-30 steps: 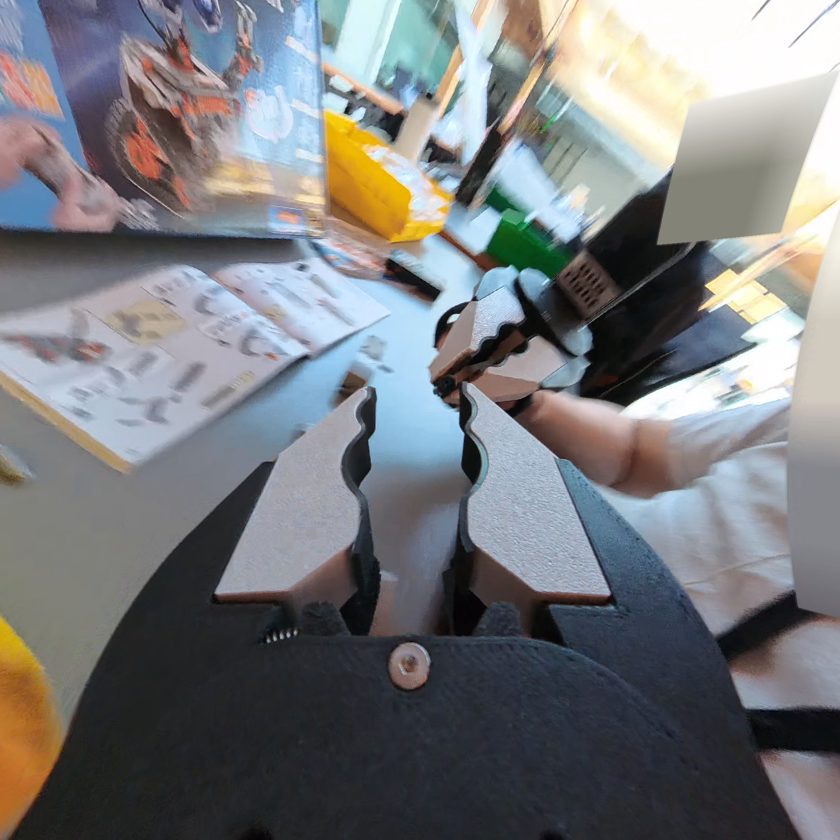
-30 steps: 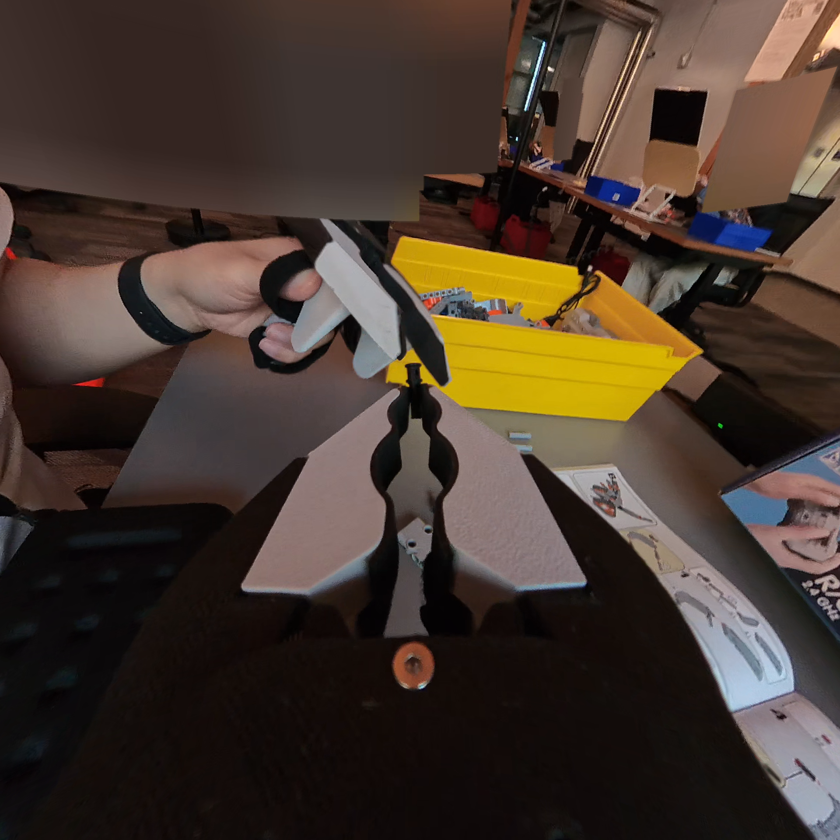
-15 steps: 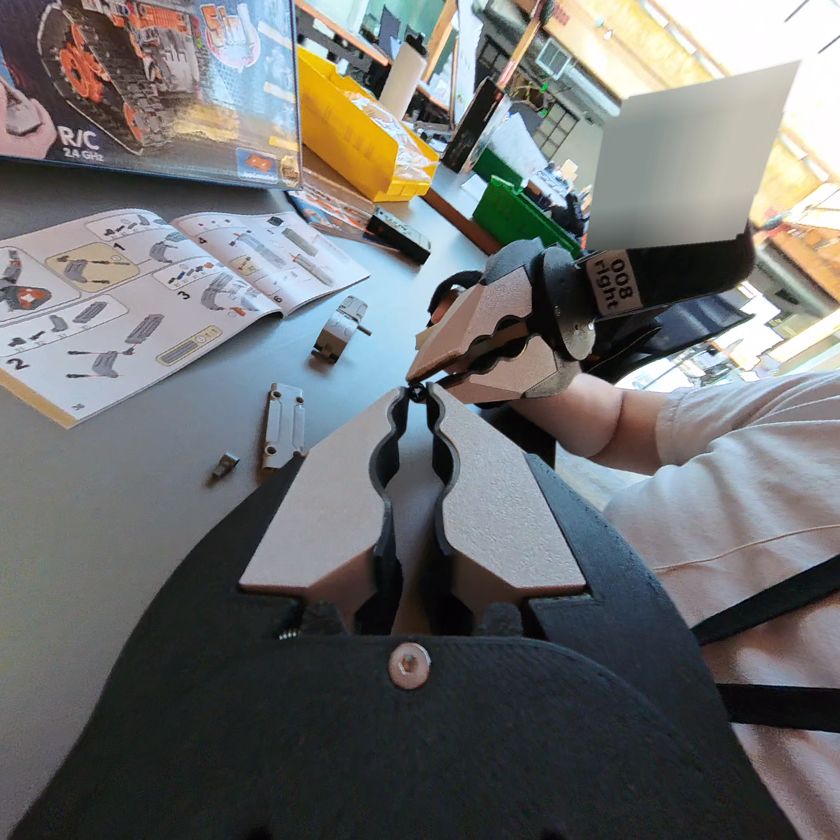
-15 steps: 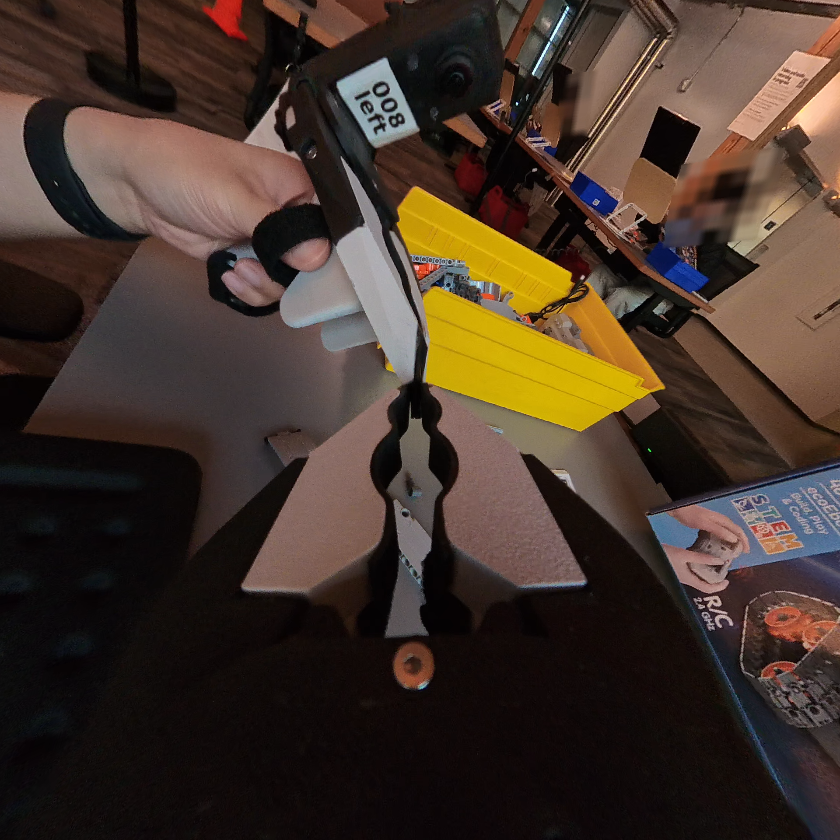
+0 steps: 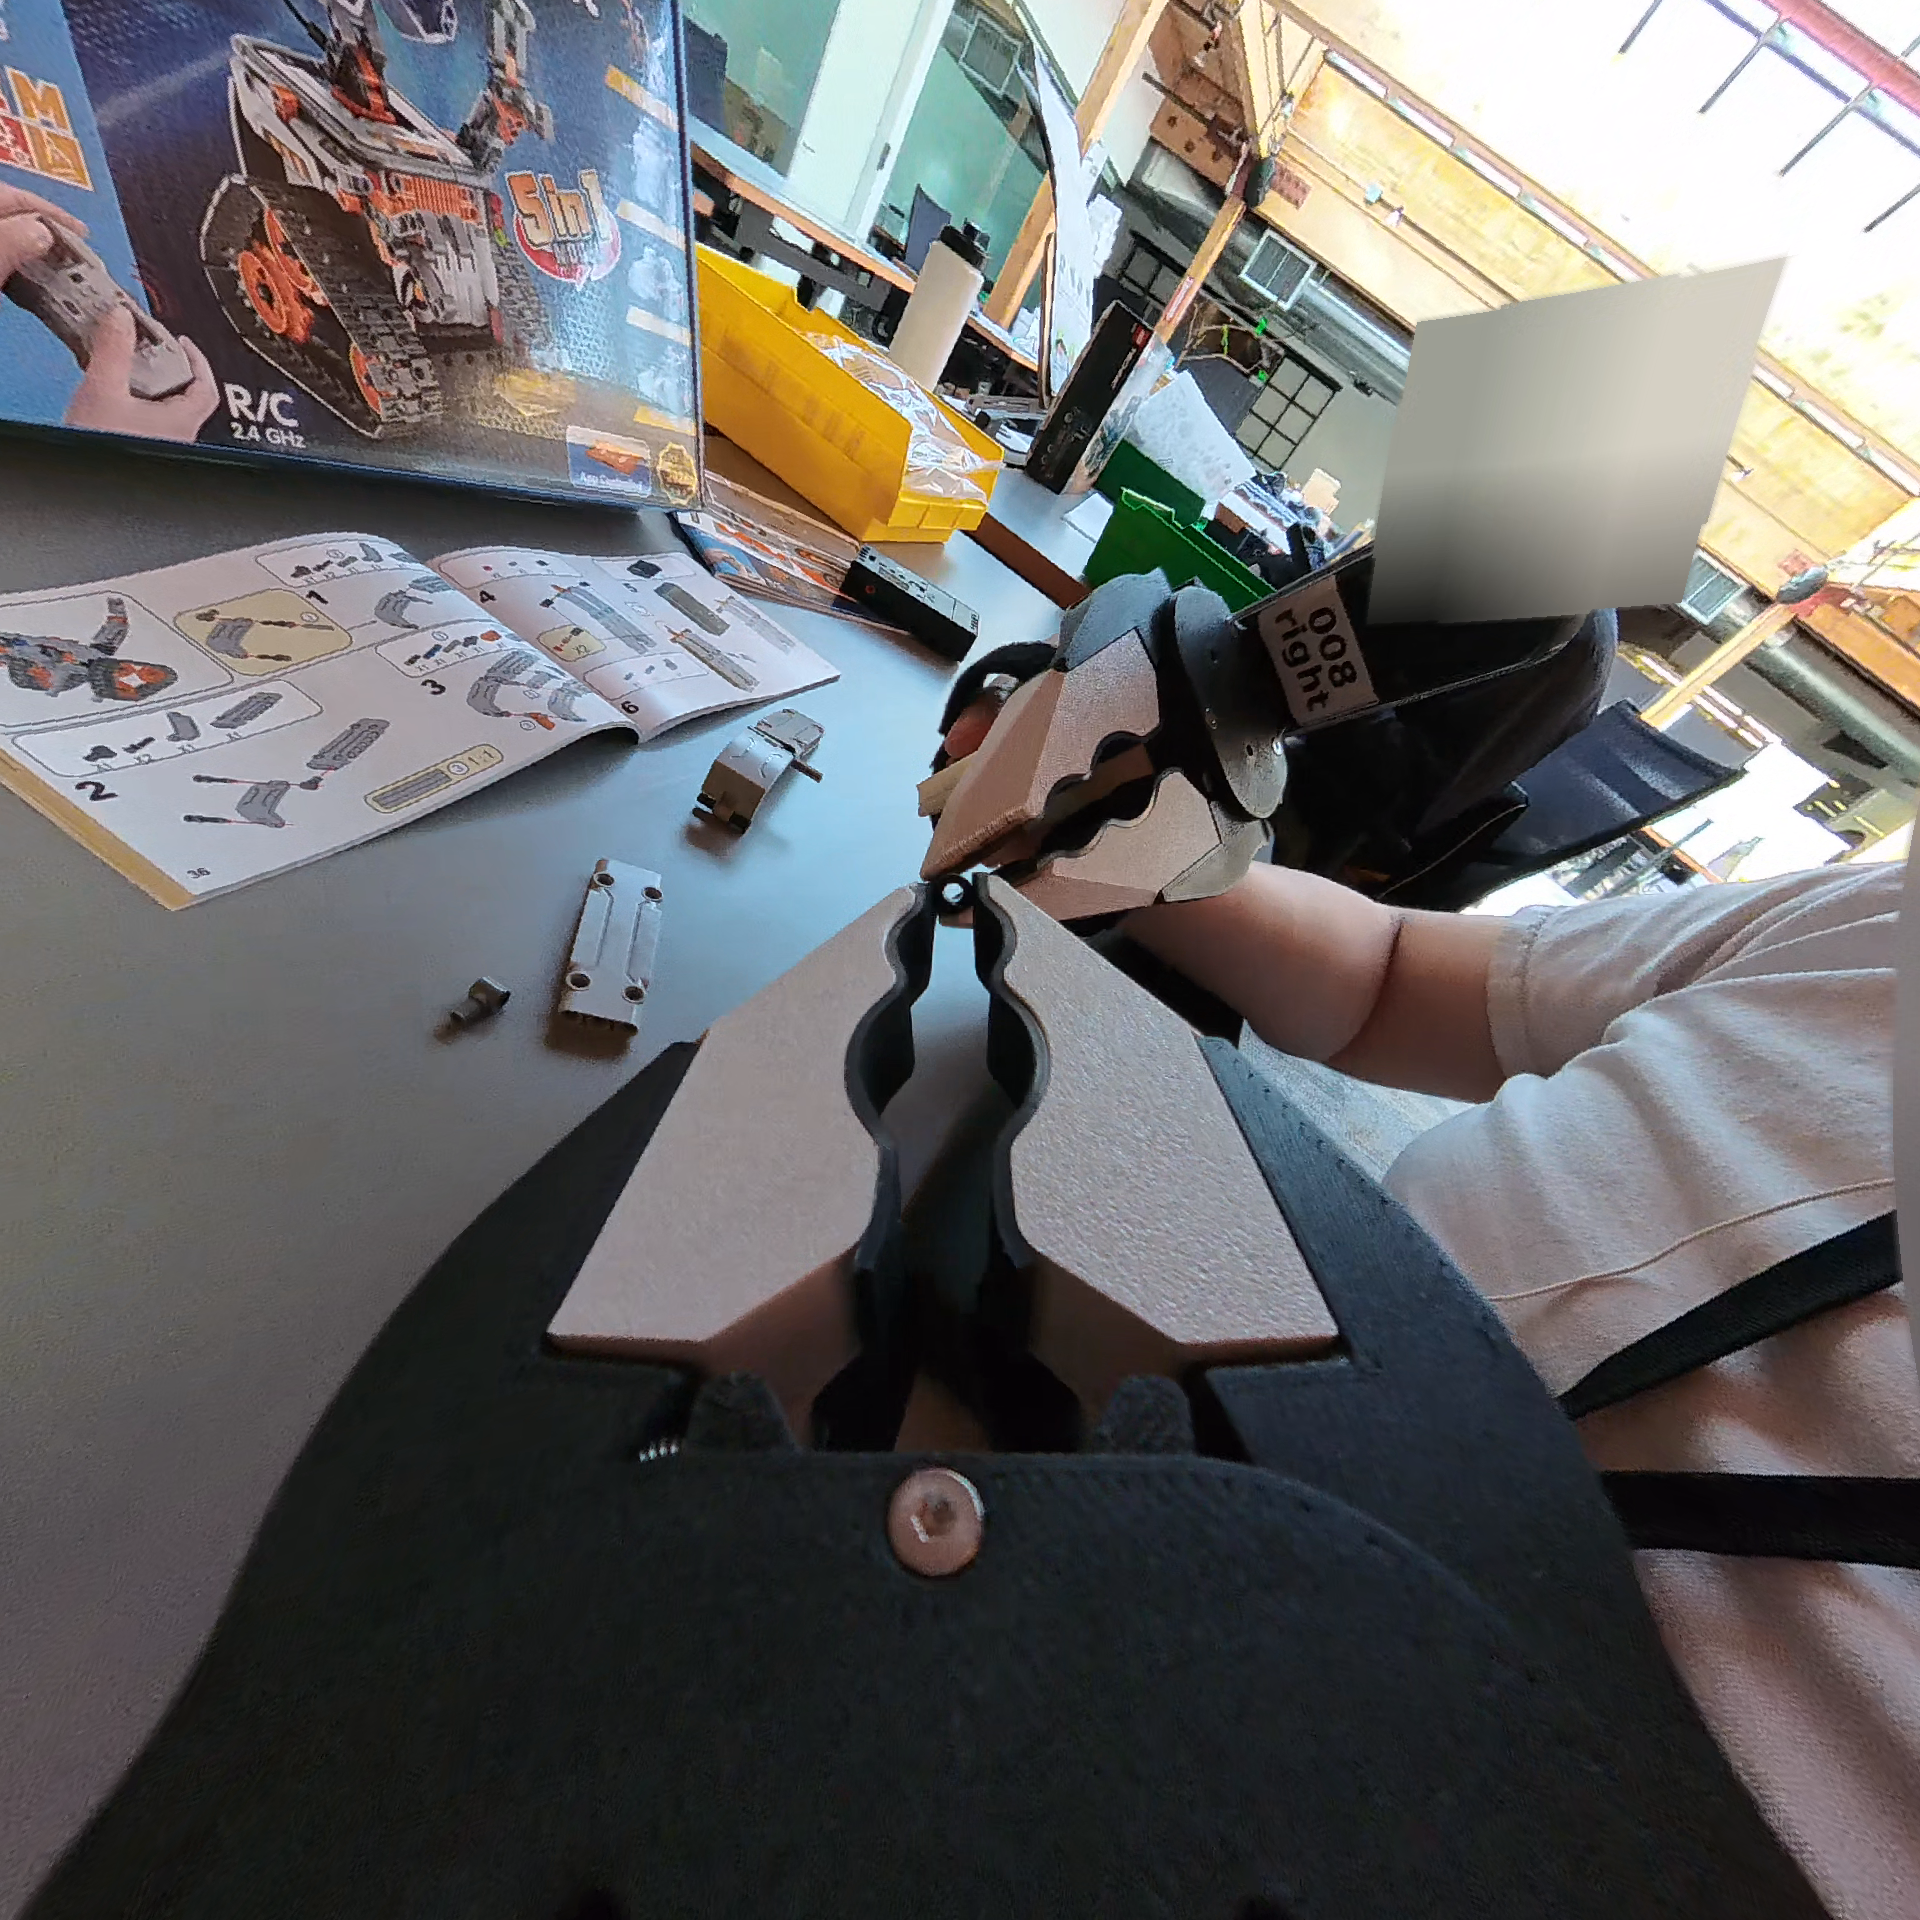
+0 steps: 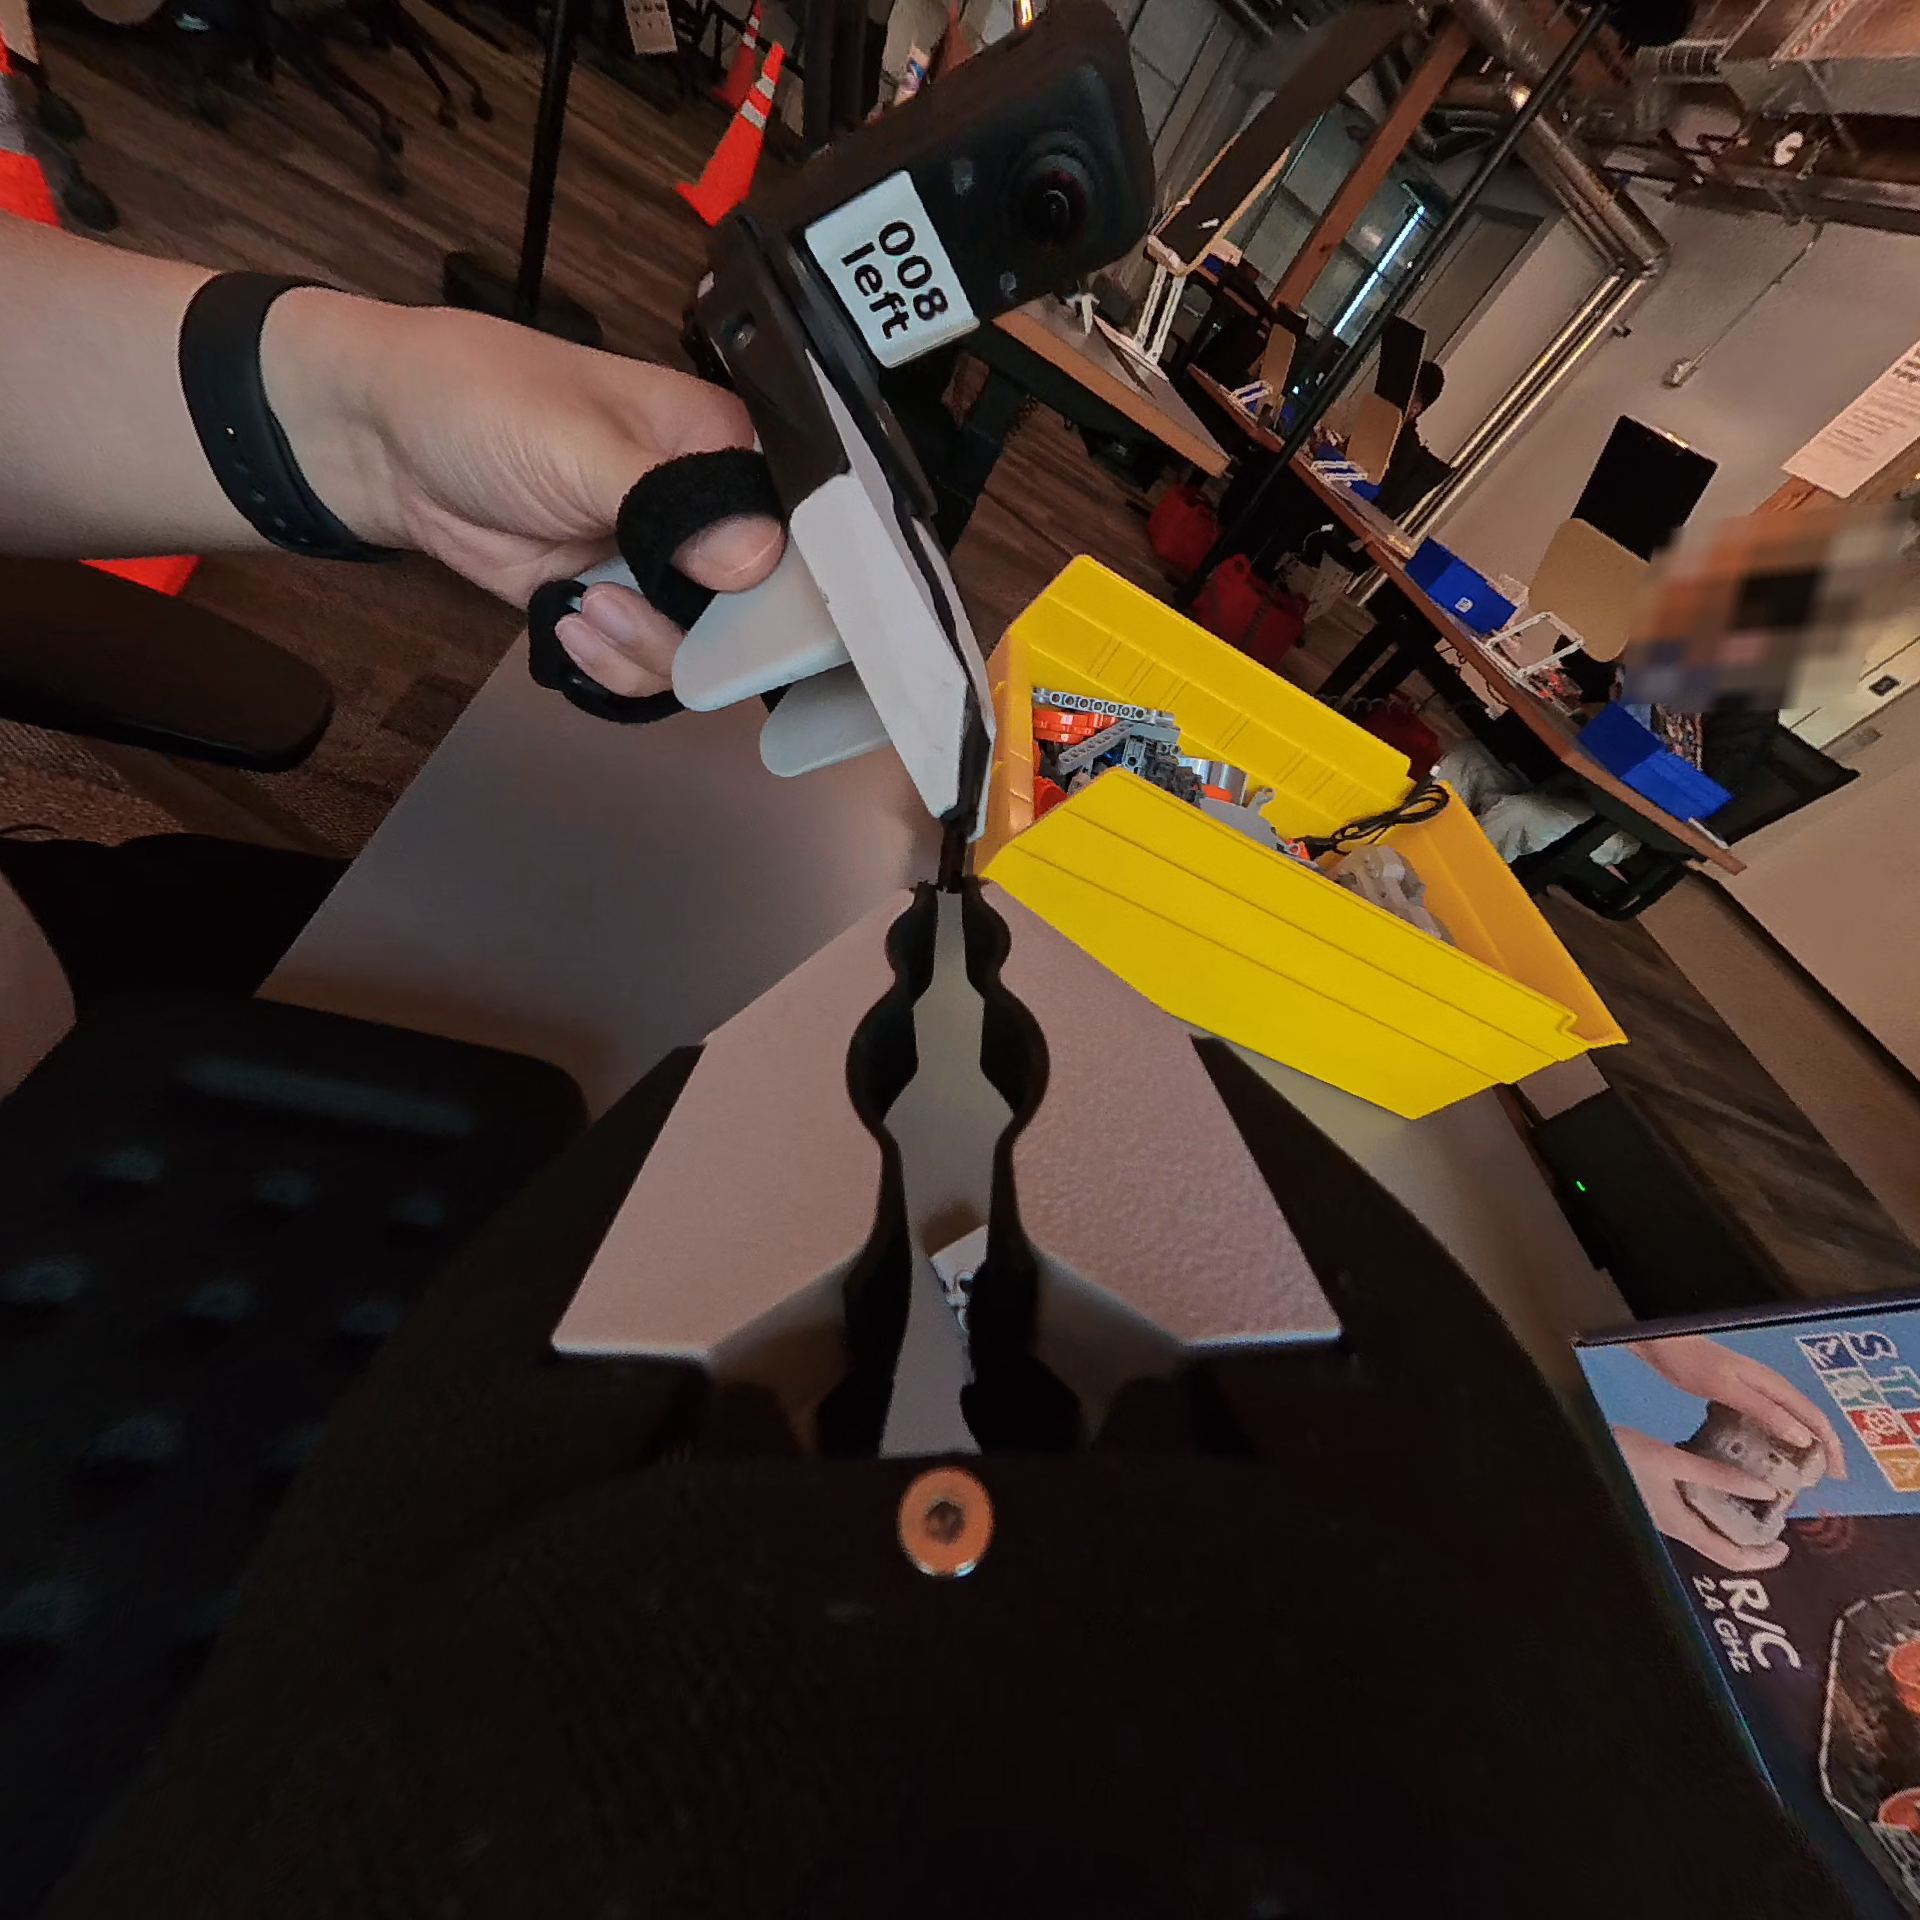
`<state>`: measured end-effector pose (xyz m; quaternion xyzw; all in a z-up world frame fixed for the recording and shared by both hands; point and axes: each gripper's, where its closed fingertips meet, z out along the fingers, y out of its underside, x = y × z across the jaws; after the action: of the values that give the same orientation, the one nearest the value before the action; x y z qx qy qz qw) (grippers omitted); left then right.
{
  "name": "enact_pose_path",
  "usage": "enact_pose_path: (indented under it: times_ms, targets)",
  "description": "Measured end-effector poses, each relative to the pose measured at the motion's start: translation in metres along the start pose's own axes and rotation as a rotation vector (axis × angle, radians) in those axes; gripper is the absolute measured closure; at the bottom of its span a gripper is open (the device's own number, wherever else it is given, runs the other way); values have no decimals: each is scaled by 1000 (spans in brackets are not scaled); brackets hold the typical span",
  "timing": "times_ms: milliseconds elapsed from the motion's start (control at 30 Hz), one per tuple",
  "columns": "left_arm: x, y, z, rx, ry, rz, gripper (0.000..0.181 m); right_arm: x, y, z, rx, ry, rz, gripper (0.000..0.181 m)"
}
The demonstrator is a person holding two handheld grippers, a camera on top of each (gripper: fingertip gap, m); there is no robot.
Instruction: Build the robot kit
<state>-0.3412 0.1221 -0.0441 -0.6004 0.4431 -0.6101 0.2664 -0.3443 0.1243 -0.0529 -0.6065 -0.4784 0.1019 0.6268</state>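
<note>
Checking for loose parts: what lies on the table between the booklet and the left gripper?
Left wrist view shows three grey parts there: a flat plate, a small bit and a curved block.

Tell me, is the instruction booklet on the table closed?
No, the instruction booklet lies open on the grey table, two printed pages showing.

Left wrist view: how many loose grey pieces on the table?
3: a curved one just below the manual, a flat plate nearer the left claw, a tiny one left of it. Claw may hide more.
</note>
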Motion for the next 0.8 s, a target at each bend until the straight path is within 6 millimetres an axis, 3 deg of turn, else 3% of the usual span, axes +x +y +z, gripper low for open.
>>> enact_pose_path:
  times_ms: [133, 367, 467, 600, 800]
  targets:
    - [3, 1, -3, 2, -14, 14, 176, -2, -4, 1, 19, -3, 15, 171]
    - [7, -1, -4, 18, -16, 23, 176, -2, -9, -1, 24, 0, 27, 177]
    - [4, -4, -3, 31, -42, 26, 158, -3, -13, -3, 30, 0, 0, 177]
    - [9, 4, 2, -55, -17, 75, 175, -3, -10, -3, 2, 8, -38, 177]
    - [14, 11, 5, -110, -33, 172, 173, -8, -11, -3, -6, 8, -110, 177]
